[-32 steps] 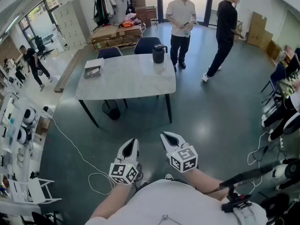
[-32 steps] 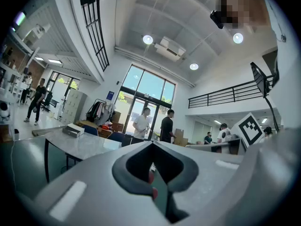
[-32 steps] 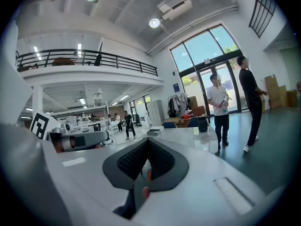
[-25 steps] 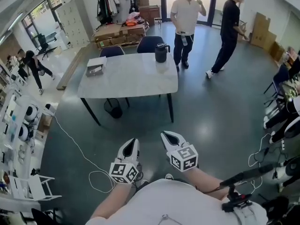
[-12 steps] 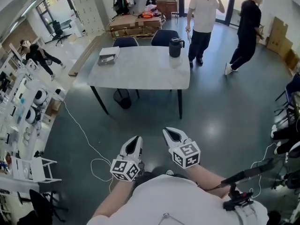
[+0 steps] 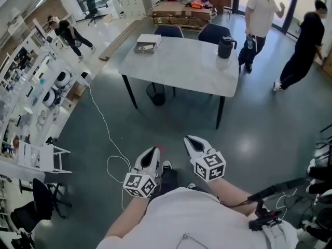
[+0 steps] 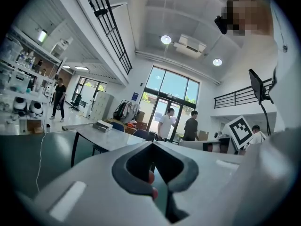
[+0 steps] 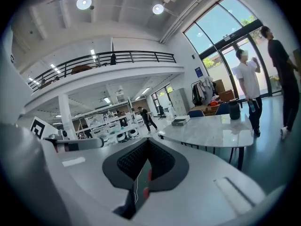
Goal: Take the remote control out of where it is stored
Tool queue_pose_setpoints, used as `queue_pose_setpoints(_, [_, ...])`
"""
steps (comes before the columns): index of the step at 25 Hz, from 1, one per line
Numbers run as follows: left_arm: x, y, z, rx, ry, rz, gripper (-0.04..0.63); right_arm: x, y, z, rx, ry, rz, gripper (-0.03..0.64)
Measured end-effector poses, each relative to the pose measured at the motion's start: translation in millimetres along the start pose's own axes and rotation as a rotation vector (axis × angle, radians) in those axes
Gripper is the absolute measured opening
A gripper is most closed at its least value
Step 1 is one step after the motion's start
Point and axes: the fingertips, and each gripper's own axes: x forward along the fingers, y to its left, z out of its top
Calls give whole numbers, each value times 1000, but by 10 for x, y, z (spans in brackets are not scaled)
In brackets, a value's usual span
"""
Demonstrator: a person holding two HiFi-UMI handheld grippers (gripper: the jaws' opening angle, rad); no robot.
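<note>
Remote: I can't see it in any view. My guess is that it lies in the flat box [image 6: 147,44] at the table's [image 6: 181,69] upper left corner, upper centre of the head view (too small there to tell what it holds). A dark jug [image 6: 225,47] stands at the table's right end. My left gripper [image 6: 153,152] and right gripper [image 6: 191,141] hang low centre, close to my body, each with jaws pressed together on nothing. That makes sense, since the table is well apart from me and nothing is within reach.
</note>
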Motion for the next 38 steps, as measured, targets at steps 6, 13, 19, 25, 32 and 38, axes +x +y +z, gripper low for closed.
queue_pose_setpoints(6, [234,575,64,-6,-20,34,0,597,50,85,-33,31,44,25])
queue_pose_setpoints(13, [785,1192,601,33,-67,7,0,1394,-173,333,-12,64,-6,23])
queue_pose_setpoints(19, [1103,2120,1070,32,-67,13,0,2396,-67,691,-26,68,-3,25])
queue_pose_setpoints(25, [1464,2985,1432,7,-72,15,0,3256,-63,959,-39,77,-30,25])
queue_pose_setpoints(32, [1797,3668,1681,5,-80,-8,0,3948,-76,1148,-43,75,-60,25])
queue_pose_setpoints(38, [2081,4070,1715,-25,-68,-4,0,4358,-245,1189,-35,95,-82,25])
